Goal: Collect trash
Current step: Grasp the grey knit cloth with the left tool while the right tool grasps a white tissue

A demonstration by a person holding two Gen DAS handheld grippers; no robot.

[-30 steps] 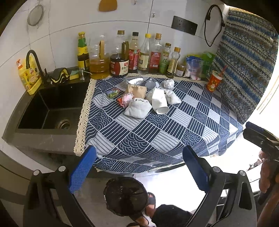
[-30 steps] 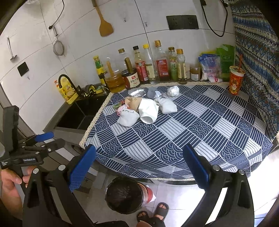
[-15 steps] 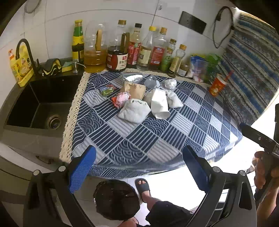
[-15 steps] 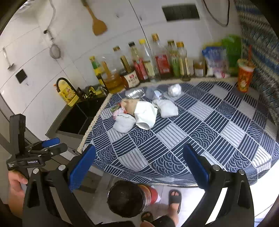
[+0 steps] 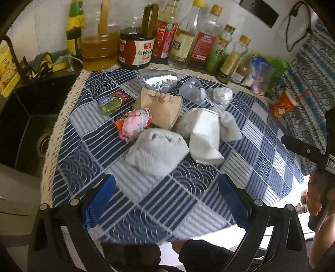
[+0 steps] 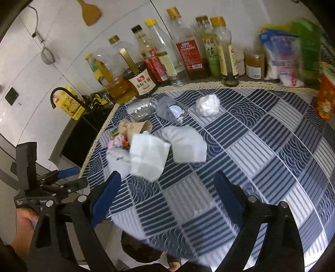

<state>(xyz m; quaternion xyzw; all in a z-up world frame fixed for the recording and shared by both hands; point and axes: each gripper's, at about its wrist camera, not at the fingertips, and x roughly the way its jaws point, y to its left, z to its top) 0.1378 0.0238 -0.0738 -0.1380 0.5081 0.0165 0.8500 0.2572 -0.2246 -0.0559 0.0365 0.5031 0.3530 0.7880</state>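
Left wrist view: blue patterned tablecloth [image 5: 159, 200] beside black sink [image 5: 27, 134], both claws [image 5: 166, 200] [image 6: 167, 193] wide, empty.

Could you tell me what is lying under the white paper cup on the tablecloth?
The white paper cup lies partly over a white sock; whatever else it hides cannot be seen.

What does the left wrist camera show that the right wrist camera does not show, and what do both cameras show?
Only the left wrist view shows the sink drain and a clear look at the green packet lying apart from the heap. Only the right wrist view shows the wooden spatula and the strainer hanging on the wall. Both show the white paper cup on its side, the brown paper cup, the crumpled white ball, the foil and the bottles behind, with the left gripper and right gripper open and holding nothing.
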